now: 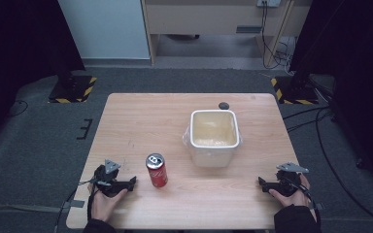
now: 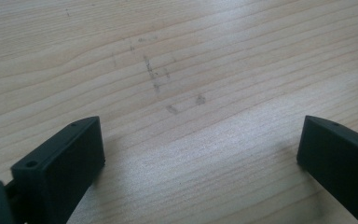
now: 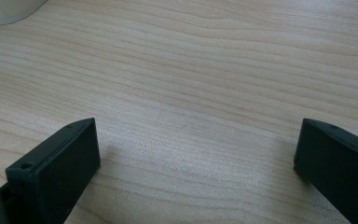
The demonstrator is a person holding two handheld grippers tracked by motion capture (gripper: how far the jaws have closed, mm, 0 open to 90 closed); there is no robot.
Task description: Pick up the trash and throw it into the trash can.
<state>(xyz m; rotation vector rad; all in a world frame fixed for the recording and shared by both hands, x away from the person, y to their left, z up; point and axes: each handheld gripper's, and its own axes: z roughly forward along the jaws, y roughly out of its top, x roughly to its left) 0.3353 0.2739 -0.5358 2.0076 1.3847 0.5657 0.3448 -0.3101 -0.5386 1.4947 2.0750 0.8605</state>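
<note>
White container (image 3: pixel 7 10) cut off at right gripper view's top-left corner

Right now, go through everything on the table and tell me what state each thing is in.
Soda can: upright, top opened, untouched.
White bin: upright, lined with plastic, looks empty.
Left hand-held gripper: open, nothing between the jaws.
Right hand-held gripper: open, nothing between the jaws.

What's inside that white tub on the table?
The tub looks empty: the high view shows pale, yellowish inner walls and no object in it. Its near wall hides part of the floor, so something small and flat there could be missed.
</note>
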